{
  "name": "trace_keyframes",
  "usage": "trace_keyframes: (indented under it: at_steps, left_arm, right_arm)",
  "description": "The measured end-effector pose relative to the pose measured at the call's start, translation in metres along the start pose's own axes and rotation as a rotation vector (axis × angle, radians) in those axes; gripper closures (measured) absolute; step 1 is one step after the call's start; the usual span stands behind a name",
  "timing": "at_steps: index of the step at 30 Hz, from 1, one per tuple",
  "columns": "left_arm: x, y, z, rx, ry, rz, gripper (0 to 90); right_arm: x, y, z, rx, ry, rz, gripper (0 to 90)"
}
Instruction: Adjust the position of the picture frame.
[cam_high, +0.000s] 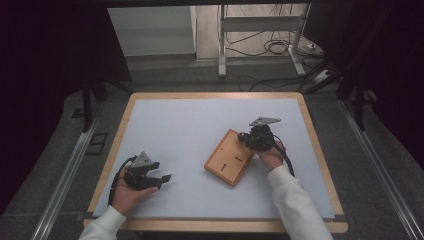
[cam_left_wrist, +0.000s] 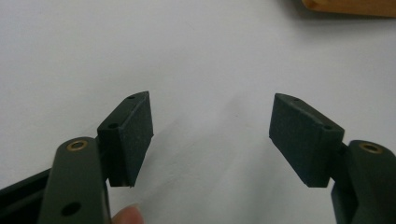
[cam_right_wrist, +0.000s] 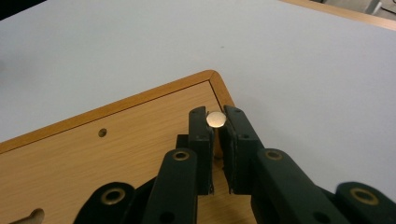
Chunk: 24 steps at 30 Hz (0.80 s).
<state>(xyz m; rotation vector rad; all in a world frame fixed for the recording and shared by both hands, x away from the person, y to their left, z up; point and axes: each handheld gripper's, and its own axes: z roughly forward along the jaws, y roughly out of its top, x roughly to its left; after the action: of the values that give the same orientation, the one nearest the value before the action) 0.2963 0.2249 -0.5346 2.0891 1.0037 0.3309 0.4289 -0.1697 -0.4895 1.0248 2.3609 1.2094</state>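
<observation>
A flat wooden board (cam_high: 227, 159) with small holes and slots lies on the white table top, right of centre. My right gripper (cam_high: 243, 137) hovers over the board's far corner, pointing down at it. In the right gripper view its jaws (cam_right_wrist: 215, 122) stand nearly together, shut on a small pin with a round pale metal head (cam_right_wrist: 215, 120), just above the board (cam_right_wrist: 116, 154); the pin's shaft is hidden. My left gripper (cam_high: 165, 178) rests low at the front left, held in a hand. It is open (cam_left_wrist: 212, 135) with only bare table between the pads.
The white top has a wooden rim (cam_high: 215, 95). A small round hole (cam_right_wrist: 102, 132) and a slot (cam_right_wrist: 32, 215) show in the board. The board's edge (cam_left_wrist: 348, 7) lies far ahead of the left gripper. Beyond the table stand a metal frame and floor cables (cam_high: 260, 47).
</observation>
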Motion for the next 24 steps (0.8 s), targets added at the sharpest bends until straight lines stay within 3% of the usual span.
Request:
trace_keyframes:
  at_steps: [1, 20, 24]
  left_arm:
    - [0.000, 0.000, 0.000, 0.000, 0.000, 0.000, 29.7]
    - [-0.001, 0.000, 0.000, 0.001, -0.002, 0.001, 29.8]
    - [-0.001, 0.000, 0.000, 0.001, -0.001, 0.003, 29.8]
  right_arm:
    - [0.007, 0.002, 0.001, 0.009, 0.005, -0.025, 82.9]
    - [0.070, 0.010, 0.015, 0.058, 0.093, -0.175, 83.4]
    - [0.075, 0.008, 0.021, 0.071, 0.092, -0.193, 83.5]
